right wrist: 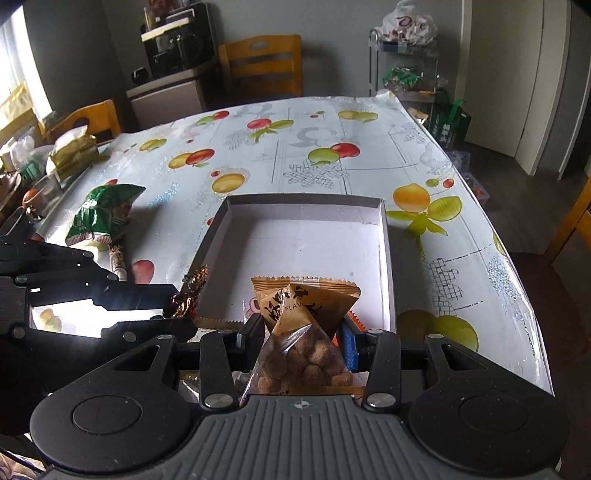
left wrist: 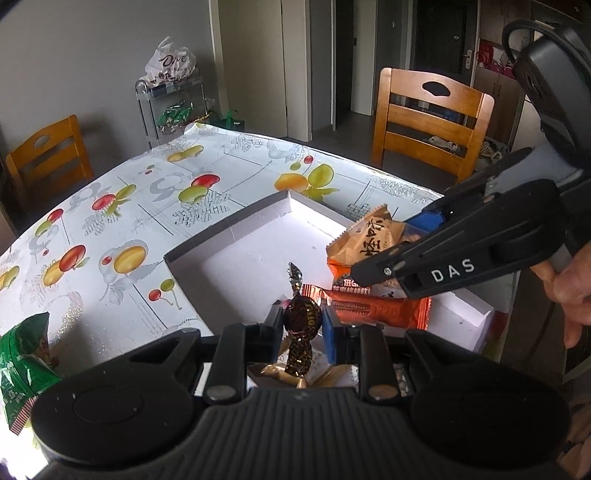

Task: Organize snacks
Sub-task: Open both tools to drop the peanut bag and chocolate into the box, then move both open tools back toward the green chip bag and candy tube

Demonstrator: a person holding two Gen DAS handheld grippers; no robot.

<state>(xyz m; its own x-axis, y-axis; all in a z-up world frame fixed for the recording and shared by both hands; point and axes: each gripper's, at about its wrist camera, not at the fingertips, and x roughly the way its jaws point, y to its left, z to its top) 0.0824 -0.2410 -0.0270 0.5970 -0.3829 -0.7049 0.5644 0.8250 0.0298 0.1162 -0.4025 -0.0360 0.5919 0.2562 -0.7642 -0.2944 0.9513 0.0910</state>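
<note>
A shallow white box (left wrist: 258, 236) (right wrist: 384, 266) lies on the fruit-print tablecloth. My left gripper (left wrist: 301, 323) is shut on a dark brown twist-wrapped candy (left wrist: 301, 317) (right wrist: 184, 301), held over the box's near left edge. My right gripper (right wrist: 304, 332) (left wrist: 391, 269) is shut on an orange bag of round brown snack balls (right wrist: 306, 332) (left wrist: 365, 240), over the box's near end. An orange wafer bar (left wrist: 373, 308) lies in the box below them. A green snack bag (left wrist: 22, 354) (right wrist: 103, 214) lies on the table left of the box.
Wooden chairs (left wrist: 428, 122) (right wrist: 262, 66) stand at the table's far sides. A clear rack with a white shopping bag (left wrist: 170, 62) (right wrist: 406, 22) stands beyond the far corner. A long thin packet (right wrist: 118, 258) lies by the green bag. Clutter sits at the left table edge (right wrist: 70, 151).
</note>
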